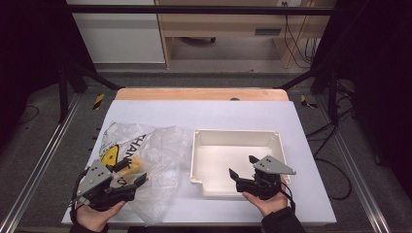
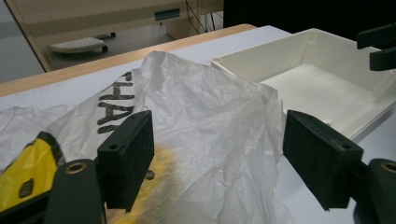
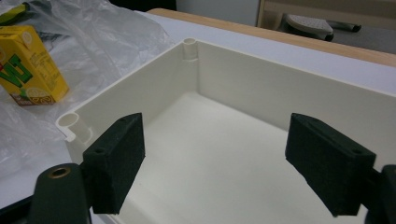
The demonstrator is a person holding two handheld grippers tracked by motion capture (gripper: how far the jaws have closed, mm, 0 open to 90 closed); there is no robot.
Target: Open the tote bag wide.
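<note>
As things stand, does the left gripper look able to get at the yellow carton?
Probably not directly. The left gripper is open and close by, but the yellow carton lies under the thin plastic bag, so the jaws would likely close on plastic film first.

The left gripper (image 1: 130, 174) is held in the person's left hand (image 1: 94, 216) at the near left of the high view, its two black jaws directed forward and toward the right. In the left gripper view, the left gripper (image 2: 217, 158) is seen with its jaws spread wide apart and nothing clamped between the pads (image 2: 128, 156). The right gripper (image 1: 243, 166) is supported from below by the right hand (image 1: 266, 201), a dark sleeve (image 1: 283, 222) being visible at the wrist; its jaws are directed toward the left. In the right gripper view, the right gripper (image 3: 212, 161) is likewise seen with jaws parted and the pads (image 3: 327, 161) gripping nothing
</note>
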